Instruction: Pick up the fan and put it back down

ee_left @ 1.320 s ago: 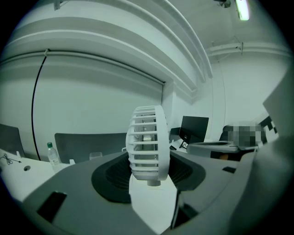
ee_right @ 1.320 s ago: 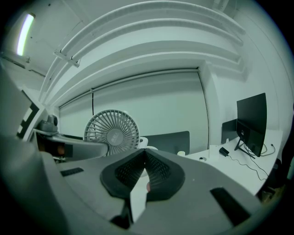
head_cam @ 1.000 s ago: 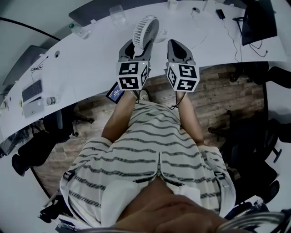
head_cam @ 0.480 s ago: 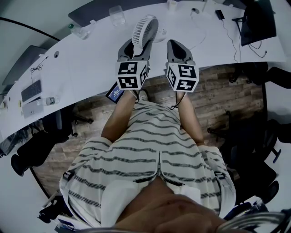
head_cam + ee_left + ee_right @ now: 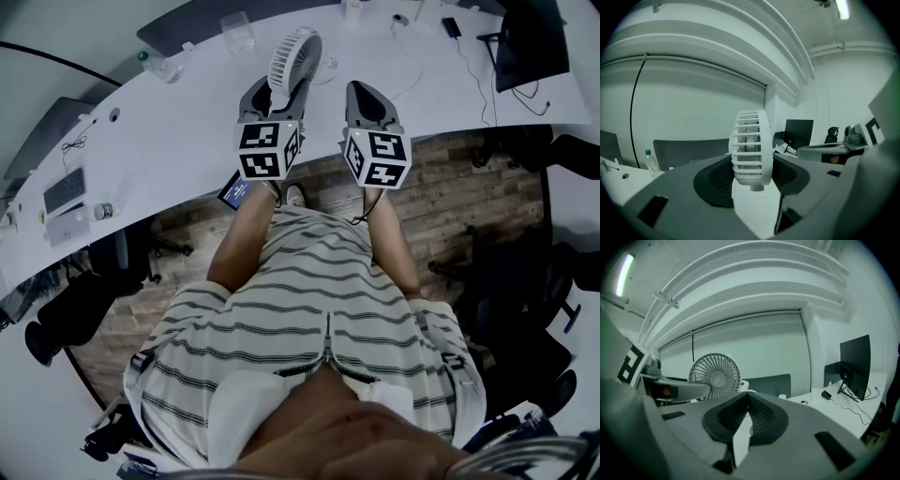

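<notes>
Left gripper view: left gripper [image 5: 752,171] clamped the white fan [image 5: 750,140] edge-on; right gripper [image 5: 748,399] closed, empty.

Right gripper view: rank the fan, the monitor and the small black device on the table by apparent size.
1. fan: looks largest, but it is also nearest the camera.
2. monitor: farther off, so its true size against the fan is unsure.
3. small black device: clearly smallest.
</notes>
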The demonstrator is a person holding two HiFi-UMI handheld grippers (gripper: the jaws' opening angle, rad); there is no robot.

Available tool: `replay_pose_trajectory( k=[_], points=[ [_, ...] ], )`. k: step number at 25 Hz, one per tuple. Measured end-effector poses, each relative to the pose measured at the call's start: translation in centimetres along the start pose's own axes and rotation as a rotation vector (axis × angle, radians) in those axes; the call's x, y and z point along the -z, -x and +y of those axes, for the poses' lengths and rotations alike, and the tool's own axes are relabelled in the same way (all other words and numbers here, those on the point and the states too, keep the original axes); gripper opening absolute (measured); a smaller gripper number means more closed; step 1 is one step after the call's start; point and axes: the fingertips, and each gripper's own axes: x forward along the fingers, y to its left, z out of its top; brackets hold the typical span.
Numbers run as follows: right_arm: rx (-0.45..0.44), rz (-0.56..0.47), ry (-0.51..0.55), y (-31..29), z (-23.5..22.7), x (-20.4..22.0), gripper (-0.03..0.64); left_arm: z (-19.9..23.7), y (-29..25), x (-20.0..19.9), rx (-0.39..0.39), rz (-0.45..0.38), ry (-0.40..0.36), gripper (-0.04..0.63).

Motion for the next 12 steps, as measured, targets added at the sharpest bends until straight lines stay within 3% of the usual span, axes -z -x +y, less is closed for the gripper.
replay_pose_trajectory(
  k=[12],
  points=[
    [0.032, 0.002, -0.01, -0.2, -1.2, 0.1, 0.011, 0.6, -2.3, 0.6, 0.022, 0.022, -0.067, 0.227]
  ],
)
